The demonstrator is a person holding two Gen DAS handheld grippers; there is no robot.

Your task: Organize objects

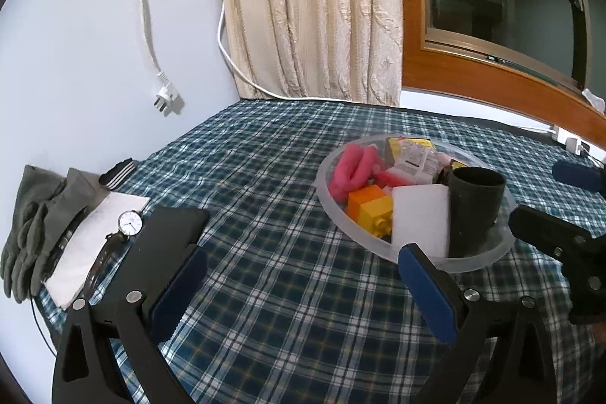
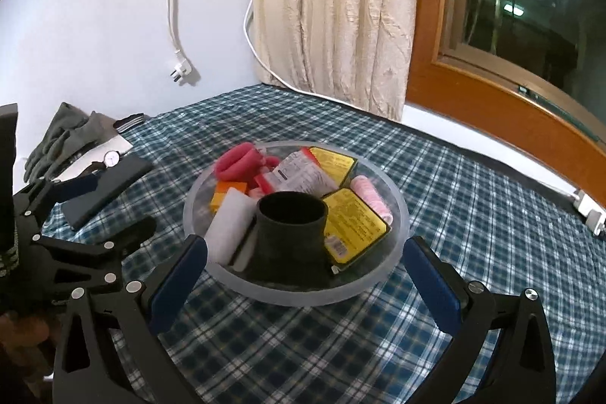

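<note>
Spread wide and empty, both hand-held grippers [image 2: 305, 275] [image 1: 303, 286] flank the apparently full bowl [image 2: 397, 203] ahead.

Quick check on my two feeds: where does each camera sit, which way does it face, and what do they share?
Left wrist: on the open left gripper, facing the plaid table; bowl on its right, watch on its left; right gripper at the edge.
Right wrist: on the open right gripper, facing the bowl head-on; left gripper at left.
Shared: bowl, black cup, watch, curtain.
</note>
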